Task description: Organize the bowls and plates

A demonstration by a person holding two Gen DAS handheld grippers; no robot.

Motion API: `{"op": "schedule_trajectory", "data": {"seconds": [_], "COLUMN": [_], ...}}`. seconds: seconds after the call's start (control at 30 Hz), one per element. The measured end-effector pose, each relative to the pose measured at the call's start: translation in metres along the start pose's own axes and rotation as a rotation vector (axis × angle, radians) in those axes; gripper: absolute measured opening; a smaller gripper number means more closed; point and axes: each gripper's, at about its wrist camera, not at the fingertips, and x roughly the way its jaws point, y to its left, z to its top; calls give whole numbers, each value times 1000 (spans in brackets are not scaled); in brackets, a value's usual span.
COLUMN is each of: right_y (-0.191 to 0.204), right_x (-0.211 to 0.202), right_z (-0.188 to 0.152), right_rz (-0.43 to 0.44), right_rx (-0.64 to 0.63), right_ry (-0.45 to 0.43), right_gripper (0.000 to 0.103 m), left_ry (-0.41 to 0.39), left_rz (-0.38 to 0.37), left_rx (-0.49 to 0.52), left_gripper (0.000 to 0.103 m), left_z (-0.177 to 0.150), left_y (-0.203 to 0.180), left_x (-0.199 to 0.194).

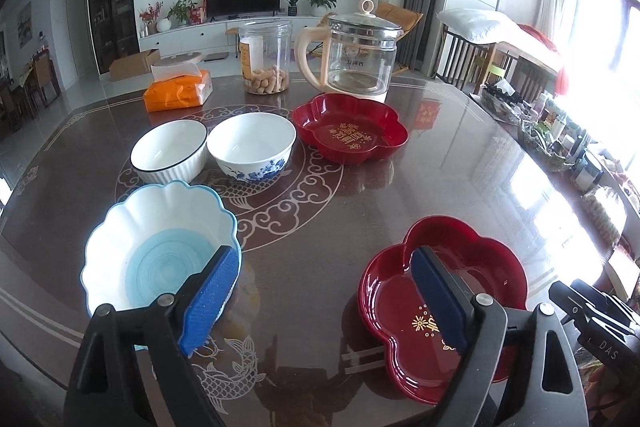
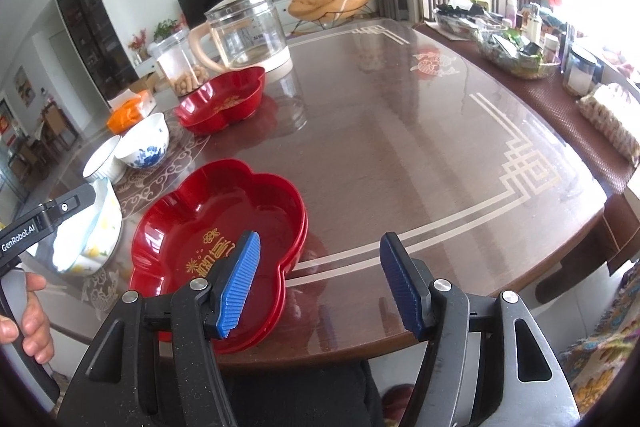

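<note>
In the left wrist view my left gripper (image 1: 324, 293) stands open over bare table, with nothing between its fingers. Left of it sits a scalloped white bowl (image 1: 160, 247) with a blue rim and blue bottom. To its right is a red flower-shaped plate (image 1: 492, 267). Farther back stand a white ribbed bowl (image 1: 168, 151), a blue-flowered bowl (image 1: 252, 147) and a second red plate (image 1: 348, 131). In the right wrist view my right gripper (image 2: 320, 279) is open and empty at the near table edge. Its left finger hangs over the near red plate (image 2: 192, 219), which looks like two stacked.
A glass kettle (image 1: 356, 63), a clear jar of peanuts (image 1: 266, 59) and an orange tissue pack (image 1: 178, 91) line the far side. Baskets of clutter (image 2: 516, 47) crowd the table's right edge. A hand (image 2: 24, 319) holds the left gripper's handle.
</note>
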Motion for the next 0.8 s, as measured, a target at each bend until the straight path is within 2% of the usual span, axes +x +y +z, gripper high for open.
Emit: {"op": "schedule_trajectory", "data": {"seconds": [0.13, 0.3, 0.53, 0.8], "right_y": [-2, -5, -11, -29], "right_x": [-1, -2, -8, -8], "right_z": [0, -2, -5, -2], "right_rz": [-15, -25, -30, -55], "right_rx": [4, 6, 13, 48], "right_ry": [-5, -2, -23, -30], "right_gripper": [66, 66, 66, 67], "left_ry": [-7, 10, 1, 8], "left_rz": [30, 32, 119, 133], "left_rx": [15, 33, 88, 63], "left_gripper": [88, 88, 88, 89], "left_z": [1, -2, -6, -6], "left_y": [4, 11, 14, 33], "left_x": [-3, -6, -13, -16]}}
